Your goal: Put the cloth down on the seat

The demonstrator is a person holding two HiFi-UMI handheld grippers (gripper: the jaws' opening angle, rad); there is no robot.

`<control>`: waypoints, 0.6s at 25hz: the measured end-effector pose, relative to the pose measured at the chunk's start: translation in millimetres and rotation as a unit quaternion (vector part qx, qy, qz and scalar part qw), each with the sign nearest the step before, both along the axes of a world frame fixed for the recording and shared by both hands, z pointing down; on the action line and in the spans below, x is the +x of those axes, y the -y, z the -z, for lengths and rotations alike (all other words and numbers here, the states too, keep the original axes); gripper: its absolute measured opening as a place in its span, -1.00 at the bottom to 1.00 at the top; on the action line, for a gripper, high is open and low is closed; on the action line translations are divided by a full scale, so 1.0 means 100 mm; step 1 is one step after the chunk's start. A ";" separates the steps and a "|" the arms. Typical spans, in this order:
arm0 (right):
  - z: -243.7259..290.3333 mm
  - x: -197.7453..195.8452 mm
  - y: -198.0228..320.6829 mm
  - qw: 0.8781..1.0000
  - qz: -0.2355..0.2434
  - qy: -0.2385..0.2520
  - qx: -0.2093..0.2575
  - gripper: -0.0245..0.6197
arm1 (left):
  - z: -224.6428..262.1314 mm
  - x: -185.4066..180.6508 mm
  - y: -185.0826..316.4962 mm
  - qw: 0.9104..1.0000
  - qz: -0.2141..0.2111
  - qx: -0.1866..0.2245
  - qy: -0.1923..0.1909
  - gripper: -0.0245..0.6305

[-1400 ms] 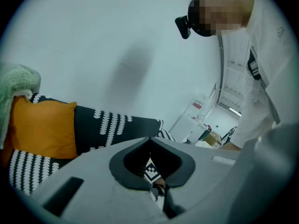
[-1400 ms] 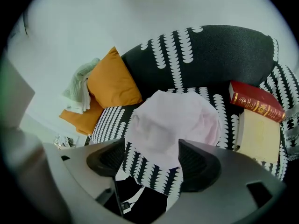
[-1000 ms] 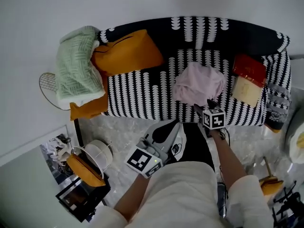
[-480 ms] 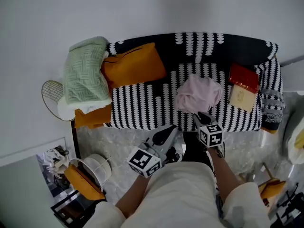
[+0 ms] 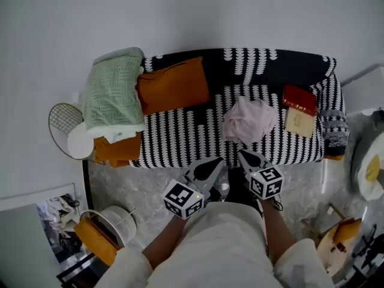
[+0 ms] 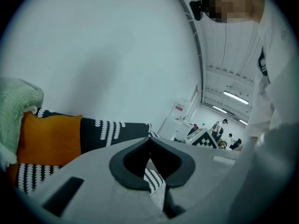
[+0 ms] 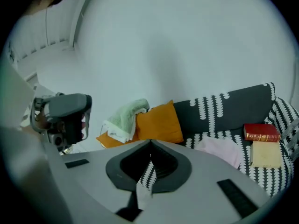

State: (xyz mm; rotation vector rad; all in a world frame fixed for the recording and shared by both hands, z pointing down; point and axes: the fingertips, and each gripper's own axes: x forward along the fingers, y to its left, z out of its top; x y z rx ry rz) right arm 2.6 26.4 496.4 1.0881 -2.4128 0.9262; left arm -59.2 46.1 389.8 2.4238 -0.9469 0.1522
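Note:
The pink cloth lies crumpled on the black-and-white striped sofa seat, right of its middle; it also shows in the right gripper view. No gripper touches it. My right gripper hangs in front of the sofa's front edge, short of the cloth. Its jaws have just been closing and now meet with nothing between them. My left gripper is beside it, to the left, also off the sofa. Its tips are together and empty.
An orange cushion and a green blanket fill the sofa's left end. A red book and a yellow book lie right of the cloth. A wire side table stands left of the sofa, and an orange bag is on the marble floor.
Both grippers have drawn back from the sofa toward the person. The right one left the cloth's front edge and its jaws closed. The cloth stays on the seat.

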 end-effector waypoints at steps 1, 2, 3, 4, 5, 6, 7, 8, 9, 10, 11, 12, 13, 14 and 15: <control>0.11 -0.05 -0.08 1.000 0.001 0.006 0.008 -0.90 | 0.03 -0.04 -0.05 1.000 -0.003 0.000 -0.008 -0.89; 0.22 -0.08 -0.15 1.000 -0.002 0.009 0.016 -0.90 | 0.07 -0.07 -0.11 1.000 -0.006 0.000 -0.017 -0.89; 0.32 -0.10 -0.23 1.000 -0.009 0.009 0.025 -0.90 | 0.10 -0.11 -0.17 1.000 -0.010 0.001 -0.025 -0.89; 0.42 -0.12 -0.30 0.999 -0.018 0.010 0.034 -0.90 | 0.13 -0.14 -0.23 0.999 -0.015 0.003 -0.031 -0.89; 0.52 -0.13 -0.37 0.999 -0.029 0.013 0.043 -0.90 | 0.15 -0.16 -0.29 0.999 -0.022 0.005 -0.037 -0.89; 0.61 -0.15 -0.43 0.998 -0.040 0.018 0.051 -0.90 | 0.17 -0.17 -0.34 0.999 -0.031 0.006 -0.042 -0.89; 0.70 -0.15 -0.49 0.997 -0.050 0.024 0.060 -0.90 | 0.19 -0.17 -0.40 0.998 -0.043 0.008 -0.047 -0.89; 0.78 -0.16 -0.56 0.996 -0.060 0.028 0.068 -0.90 | 0.21 -0.17 -0.46 0.997 -0.055 0.009 -0.051 -0.89; 0.86 -0.15 -0.63 0.994 -0.069 0.030 0.076 -0.90 | 0.23 -0.16 -0.52 0.996 -0.065 0.011 -0.054 -0.89; 0.94 -0.14 -0.70 0.993 -0.078 0.031 0.084 -0.90 | 0.25 -0.15 -0.57 0.996 -0.073 0.014 -0.054 -0.89; 1.01 -0.14 -0.77 0.992 -0.086 0.033 0.092 -0.90 | 0.27 -0.16 -0.62 0.995 -0.078 0.017 -0.054 -0.89; 1.09 -0.13 -0.84 0.990 -0.092 0.037 0.098 -0.90 | 0.29 -0.17 -0.66 0.995 -0.081 0.019 -0.052 -0.89; 1.17 -0.13 -0.92 0.989 -0.094 0.042 0.105 -0.90 | 0.31 -0.18 -0.70 0.995 -0.082 0.018 -0.050 -0.89; 1.26 -0.14 -0.99 0.988 -0.092 0.048 0.112 -0.90 | 0.33 -0.19 -0.75 0.995 -0.084 0.017 -0.049 -0.89; 1.35 -0.15 -1.06 0.988 -0.088 0.054 0.118 -0.90 | 0.35 -0.20 -0.79 0.995 -0.085 0.014 -0.048 -0.89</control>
